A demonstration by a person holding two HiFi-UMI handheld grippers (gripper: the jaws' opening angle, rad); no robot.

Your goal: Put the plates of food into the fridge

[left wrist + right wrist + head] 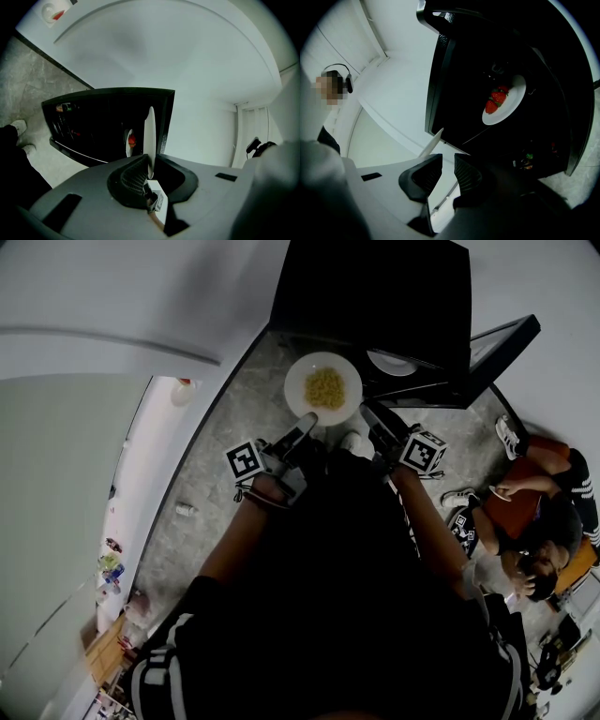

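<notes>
Grey marbled floor, plain white walls, and a black fridge (375,287) standing open with its door (502,338) swung out to the right. Left gripper (149,161) is clamped down tight on the near rim of a round white plate (295,381). In the left gripper view you see that plate edge-on, sticking straight up out of the jaws. There's a pile of yellow food (324,387) in the middle of it, can't really tell what it is. The plate is held out just in front of the open fridge, not inside yet.

Right gripper (447,157) is right beside it, jaws a little apart with nothing between them. The held plate's edge pokes up just past its left jaw but I can't tell if it's touching.

Further in, a second white plate (513,101) with red strawberries (496,98) already sits on a shelf inside the fridge. Off to the right, someone in dark clothes (534,512) is sitting on the floor.
</notes>
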